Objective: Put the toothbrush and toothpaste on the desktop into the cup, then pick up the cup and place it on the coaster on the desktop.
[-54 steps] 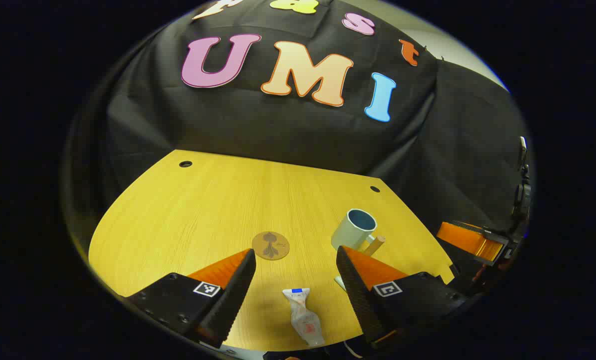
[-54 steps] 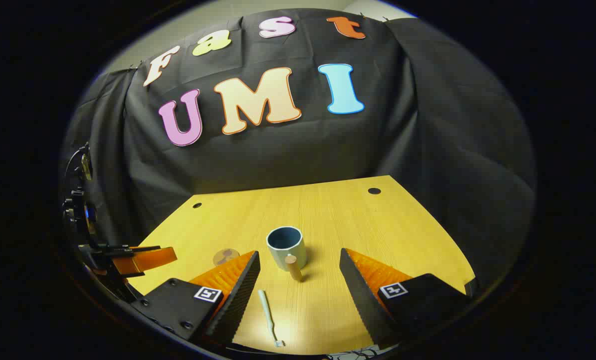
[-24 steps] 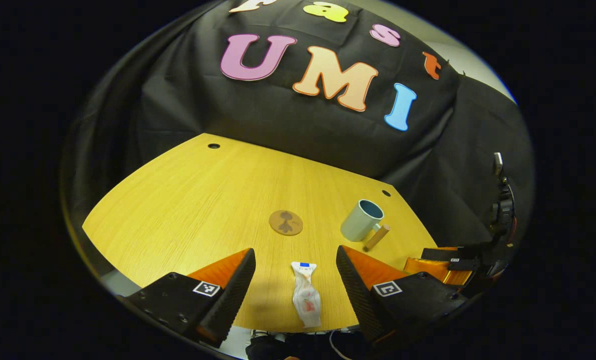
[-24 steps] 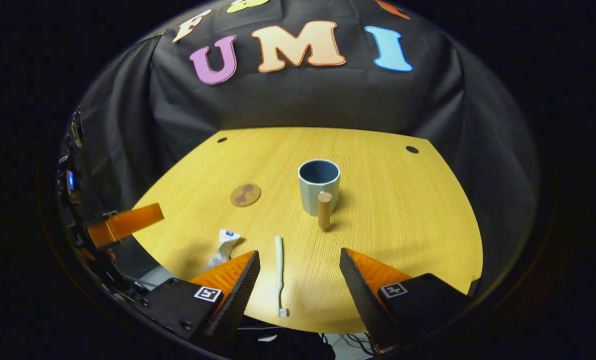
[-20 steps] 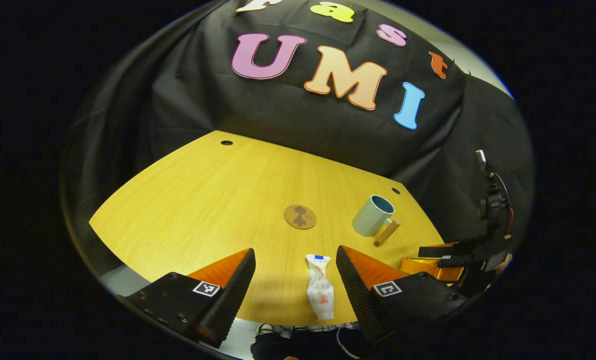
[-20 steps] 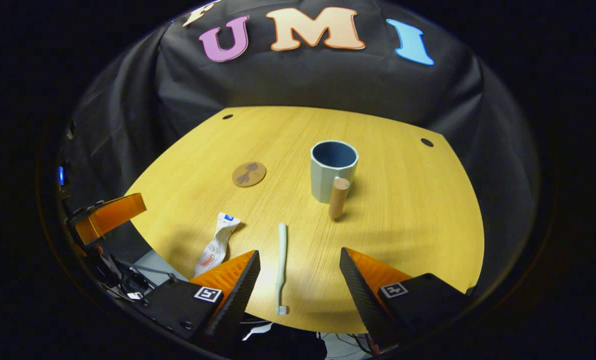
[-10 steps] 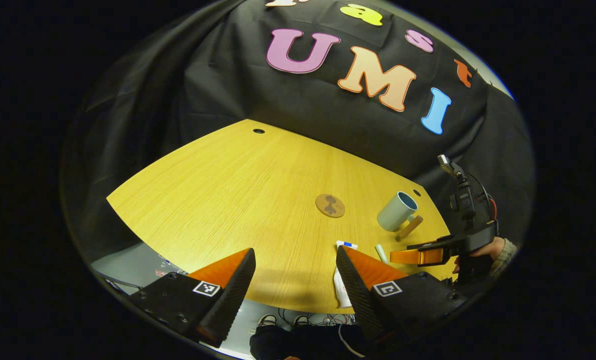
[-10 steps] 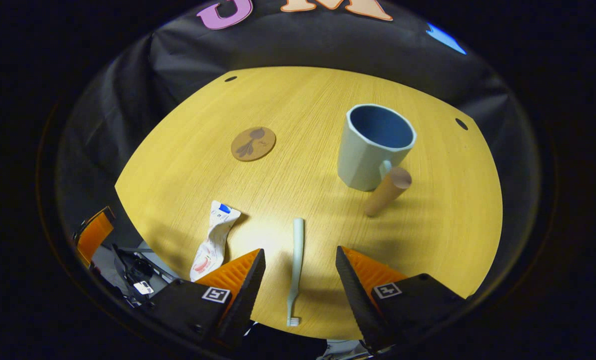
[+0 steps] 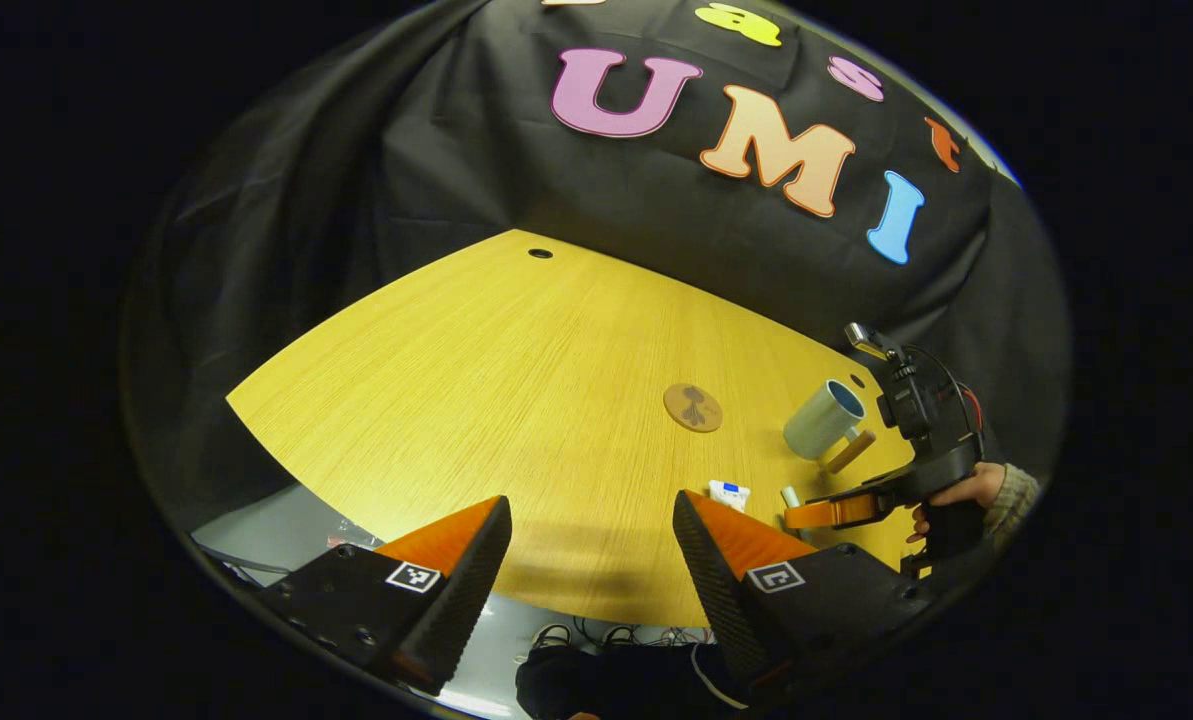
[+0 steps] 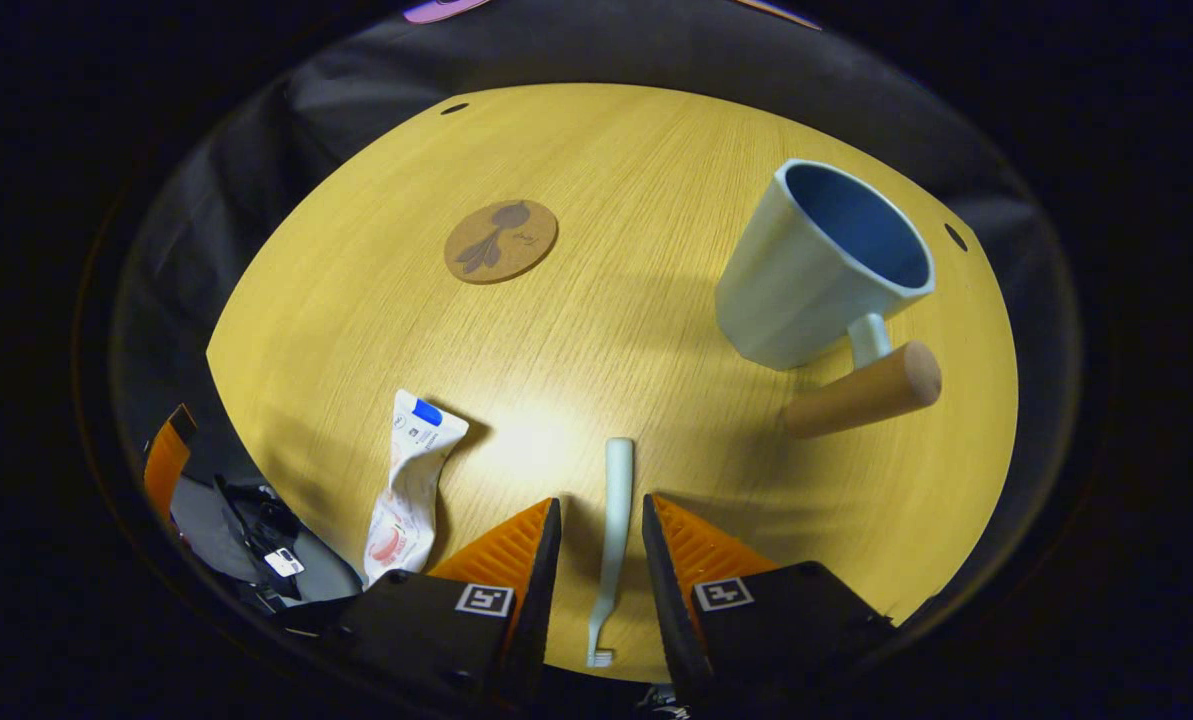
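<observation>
My right tongs (image 10: pixel 601 560) straddle the toothbrush (image 10: pixel 611 530) on the table (image 10: pixel 606 300), narrowed but not clamped. Left tongs (image 9: pixel 591 560) spread apart, holding nothing.

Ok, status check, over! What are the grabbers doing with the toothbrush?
Right gripper low, fingers straddling the toothbrush, not yet pressing it. Left gripper open, holding nothing. Toothpaste flat on the desk; cup empty. Nothing blocking.

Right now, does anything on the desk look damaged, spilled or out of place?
Only the toothpaste: its tube lies crumpled and twisted near the desk's front edge. The cup stands upright and empty.
</observation>
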Available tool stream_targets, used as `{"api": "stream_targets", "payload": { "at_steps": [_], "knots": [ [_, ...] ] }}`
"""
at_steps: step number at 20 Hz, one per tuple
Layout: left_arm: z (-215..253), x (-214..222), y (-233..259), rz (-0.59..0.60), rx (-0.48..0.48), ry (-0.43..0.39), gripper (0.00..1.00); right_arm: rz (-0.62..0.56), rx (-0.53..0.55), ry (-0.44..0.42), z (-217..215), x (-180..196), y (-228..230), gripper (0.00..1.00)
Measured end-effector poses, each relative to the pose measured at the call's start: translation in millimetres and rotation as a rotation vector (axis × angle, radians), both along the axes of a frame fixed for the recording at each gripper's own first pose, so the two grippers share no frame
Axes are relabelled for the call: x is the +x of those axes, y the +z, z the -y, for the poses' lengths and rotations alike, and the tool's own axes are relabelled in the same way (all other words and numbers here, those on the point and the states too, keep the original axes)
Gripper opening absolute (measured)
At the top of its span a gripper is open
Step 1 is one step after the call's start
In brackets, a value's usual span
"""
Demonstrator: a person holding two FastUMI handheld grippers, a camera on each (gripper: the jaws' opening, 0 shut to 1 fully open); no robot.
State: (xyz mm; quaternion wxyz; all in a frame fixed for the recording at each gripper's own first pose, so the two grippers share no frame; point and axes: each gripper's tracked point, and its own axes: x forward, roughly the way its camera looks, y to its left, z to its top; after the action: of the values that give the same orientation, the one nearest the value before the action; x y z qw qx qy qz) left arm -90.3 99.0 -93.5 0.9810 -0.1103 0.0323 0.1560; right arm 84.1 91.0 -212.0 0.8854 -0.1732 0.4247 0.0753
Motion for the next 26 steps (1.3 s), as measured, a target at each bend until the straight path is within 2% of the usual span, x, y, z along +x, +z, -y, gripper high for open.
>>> {"api": "stream_targets", "payload": {
  "at_steps": [2,4,5,6,7,8,9,10,15,16,21,26],
  "knots": [
    [-3,3,2,-0.010,0.006,-0.003,0.95,-0.013,0.006,-0.010,-1,3,0,0.42],
    [-5,9,4,-0.012,0.005,-0.010,0.94,-0.025,0.006,-0.026,-1,5,-1,0.29],
    [-4,11,5,-0.014,0.005,-0.018,0.94,-0.029,0.008,-0.031,-1,7,0,0.36],
    [-4,14,6,-0.017,0.006,-0.025,0.95,-0.033,0.007,-0.037,-1,8,0,0.29],
    [-3,18,5,-0.021,0.008,-0.032,0.95,-0.038,-0.001,-0.045,0,8,1,0.36],
    [-3,20,6,-0.030,0.009,-0.035,0.95,-0.022,-0.017,-0.060,5,12,-1,0.35],
    [-3,21,6,-0.036,0.015,-0.038,0.95,-0.018,-0.025,-0.083,5,12,2,0.19],
    [-2,23,7,-0.038,0.023,-0.047,0.94,-0.012,-0.027,-0.085,5,11,2,0.13],
    [11,32,4,-0.054,0.020,-0.091,0.95,-0.014,-0.029,-0.088,4,10,1,0.11],
    [14,34,4,-0.056,0.018,-0.099,0.95,-0.015,-0.022,-0.086,5,9,1,0.08],
    [32,46,2,-0.079,0.031,-0.164,0.95,0.018,0.028,-0.074,1,5,4,0.08],
    [56,55,-19,-0.254,0.025,-0.228,0.95,0.163,0.056,-0.023,0,-2,35,0.08]
  ]
}}
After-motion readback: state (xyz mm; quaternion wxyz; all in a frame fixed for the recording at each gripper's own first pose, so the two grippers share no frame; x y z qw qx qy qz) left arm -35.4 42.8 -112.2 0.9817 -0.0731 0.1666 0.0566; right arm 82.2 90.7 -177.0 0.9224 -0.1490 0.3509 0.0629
